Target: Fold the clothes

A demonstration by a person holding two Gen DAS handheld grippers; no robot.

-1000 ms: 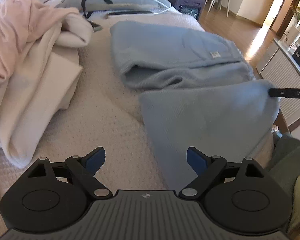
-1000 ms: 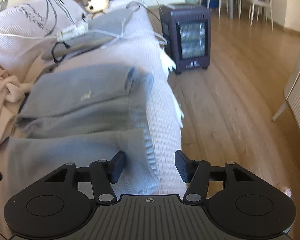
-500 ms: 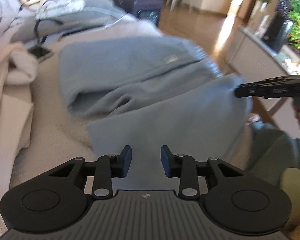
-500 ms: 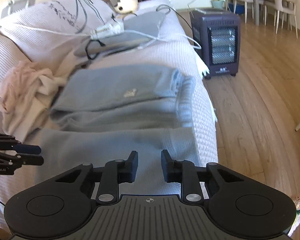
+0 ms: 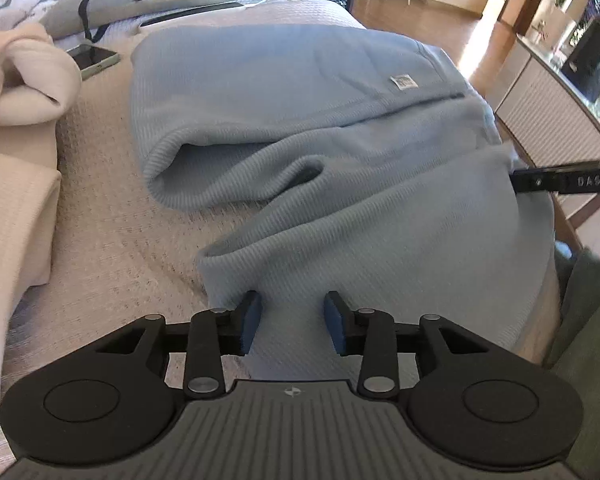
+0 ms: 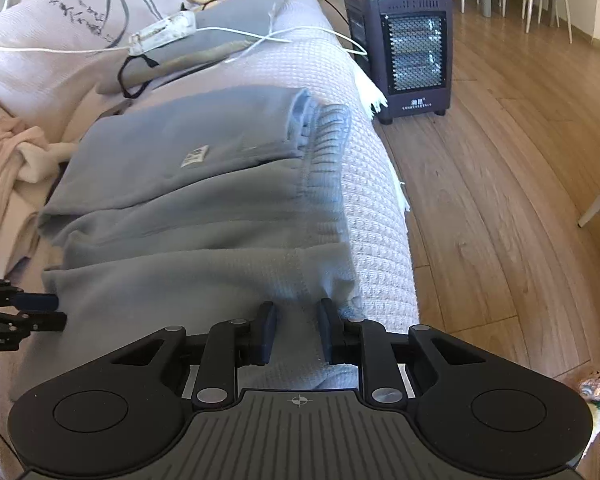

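On the cream waffle-weave cover [image 5: 112, 248] of a sofa, a half-folded blue garment [image 5: 340, 152] lies with both grippers clamped on its near edge.

Largest is the cover itself, which runs to the sofa's edge above the wooden floor [image 6: 500, 160]; next comes the blue garment, its upper part doubled over with a small white label [image 6: 195, 156] showing, its lower panel spread toward the cameras. Beside it sits a heap of beige and pink clothes [image 5: 16, 92], with a dark heater [image 6: 404, 44] standing on the floor past the sofa end. The left gripper [image 5: 292, 320], its jaws having just eased slightly apart after closing, pinches a raised fold of the panel's left corner; the right gripper [image 6: 297, 332], jaws narrowed, grips bunched cloth at the right corner. A phone [image 5: 93, 59] lies near the beige heap.
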